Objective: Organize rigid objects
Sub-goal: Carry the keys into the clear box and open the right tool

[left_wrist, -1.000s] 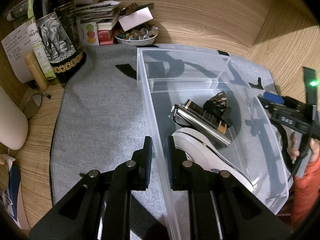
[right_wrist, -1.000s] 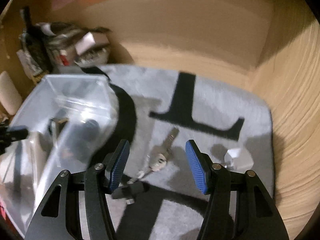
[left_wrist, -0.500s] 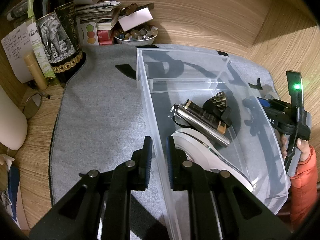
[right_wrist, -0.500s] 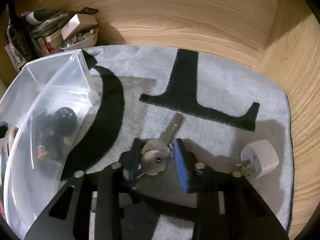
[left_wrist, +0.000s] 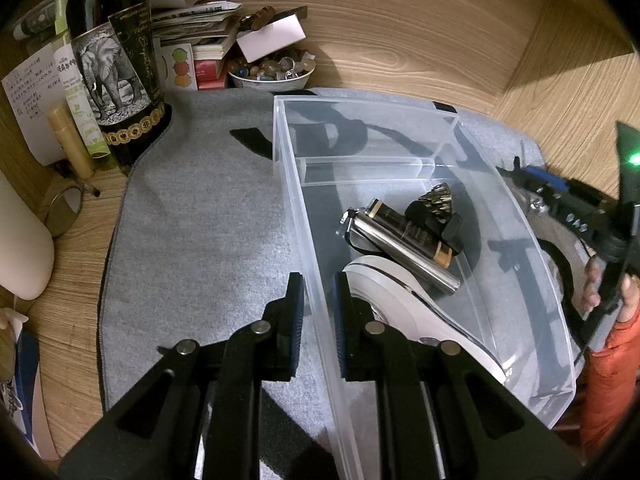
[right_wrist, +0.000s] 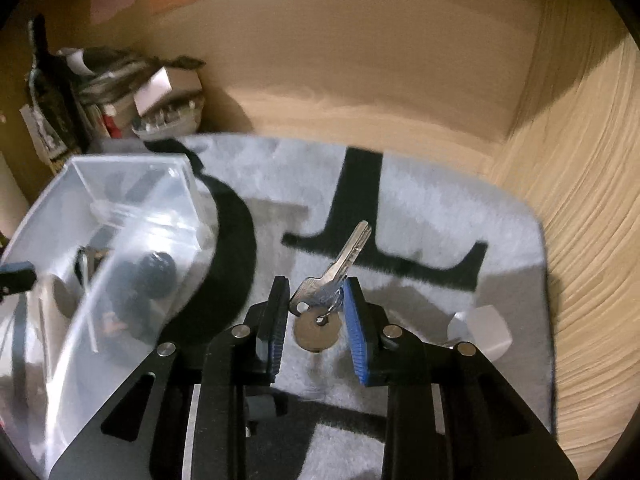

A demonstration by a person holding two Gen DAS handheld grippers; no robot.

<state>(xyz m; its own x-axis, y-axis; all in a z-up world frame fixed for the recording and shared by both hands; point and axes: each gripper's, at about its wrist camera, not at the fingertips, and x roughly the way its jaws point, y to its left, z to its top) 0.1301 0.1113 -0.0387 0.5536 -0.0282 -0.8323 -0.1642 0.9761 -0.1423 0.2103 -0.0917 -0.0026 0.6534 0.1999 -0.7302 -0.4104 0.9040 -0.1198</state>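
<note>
Clear bin (left_wrist: 400, 152), on the grey mat (left_wrist: 200, 220): left gripper (left_wrist: 318, 300) stays pinched on its near-left wall. Right gripper (right_wrist: 316, 316), half a second ago low over the mat, now carries the keys (right_wrist: 328, 292) clamped between nearly closed pads, lifted right of the bin (transfer likely next). Only the left view shows the bin's contents sharply; only the right shows the white plug (right_wrist: 486, 330) left on the mat.

Wood-grain desk surface (left_wrist: 400, 40) all around, warm dim light. Grey felt mat (left_wrist: 200, 220) covers middle. Wine bottle (left_wrist: 116, 64), paper stack (left_wrist: 192, 20) far left.
</note>
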